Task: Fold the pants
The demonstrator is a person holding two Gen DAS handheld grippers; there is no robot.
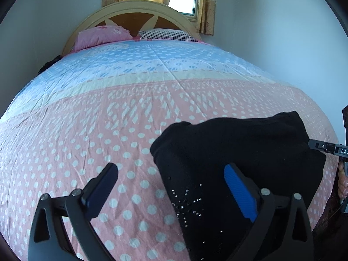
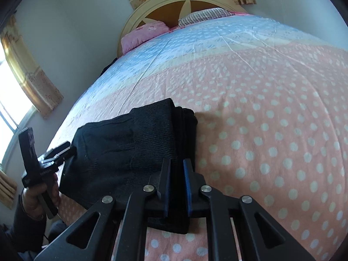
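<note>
Black pants (image 1: 239, 148), folded into a thick bundle with small rhinestones near one end, lie on the pink dotted bedspread (image 1: 87, 143) at the near edge of the bed. My left gripper (image 1: 170, 167) is open wide; its blue-padded right finger hangs over the bundle and its left finger over bare bedspread. In the right wrist view the pants (image 2: 134, 139) show stacked folded layers. My right gripper (image 2: 176, 163) is shut on the right edge of the bundle, with black cloth between its fingers. The right gripper (image 1: 324, 148) also shows at the bundle's right side in the left wrist view.
The bedspread turns blue (image 2: 174, 50) toward the headboard (image 1: 139, 10). A pink pillow (image 1: 100, 35) and a striped pillow (image 1: 165, 34) lie there. Yellow curtains (image 2: 32, 76) hang by windows. A hand (image 2: 39, 193) holds the left gripper (image 2: 56, 152) at the bed's left edge.
</note>
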